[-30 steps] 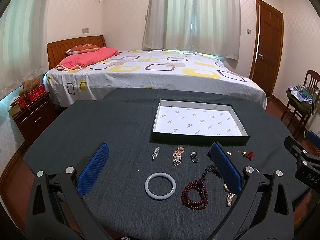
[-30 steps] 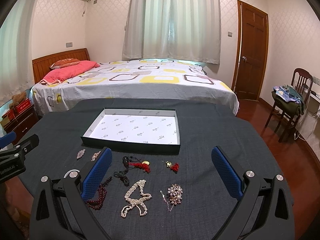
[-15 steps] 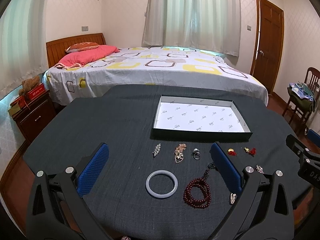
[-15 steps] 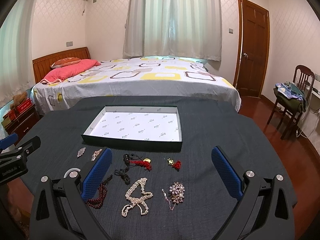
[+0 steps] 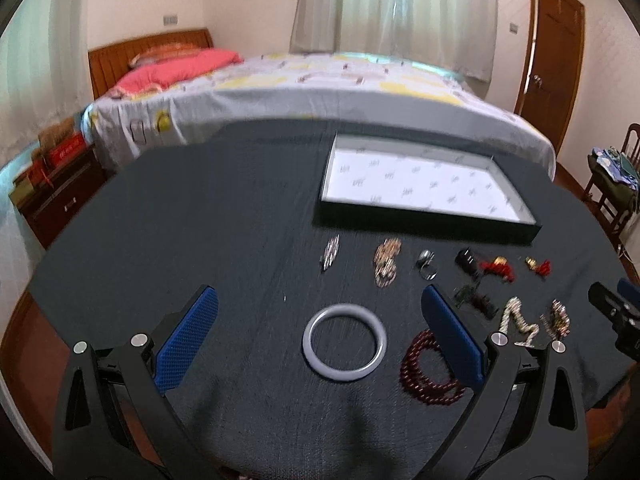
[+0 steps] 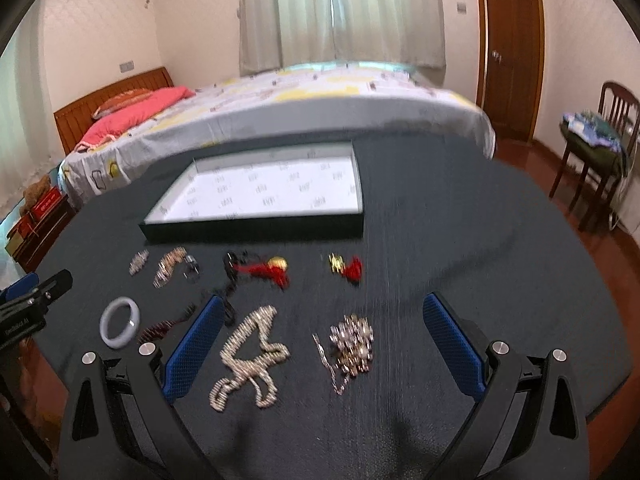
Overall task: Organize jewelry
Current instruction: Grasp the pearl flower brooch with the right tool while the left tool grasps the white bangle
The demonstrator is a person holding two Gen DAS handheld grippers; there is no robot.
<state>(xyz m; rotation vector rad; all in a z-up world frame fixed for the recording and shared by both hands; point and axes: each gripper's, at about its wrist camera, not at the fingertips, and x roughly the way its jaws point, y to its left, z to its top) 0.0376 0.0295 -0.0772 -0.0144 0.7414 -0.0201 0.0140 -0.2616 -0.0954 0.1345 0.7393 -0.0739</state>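
- Bare dark cloth of the round table (image 5: 200, 220) is seen left of the shallow black tray with white printed lining (image 5: 424, 222).
- The strip before the tray is crowded by small brooches and red tassel charms (image 6: 352, 268).
- The table's right side (image 6: 500, 240) is left unobstructed.

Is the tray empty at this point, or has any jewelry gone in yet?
Empty. The tray shows only its white printed liner in both views; the bangle, pearls and other pieces lie on the dark cloth before it.
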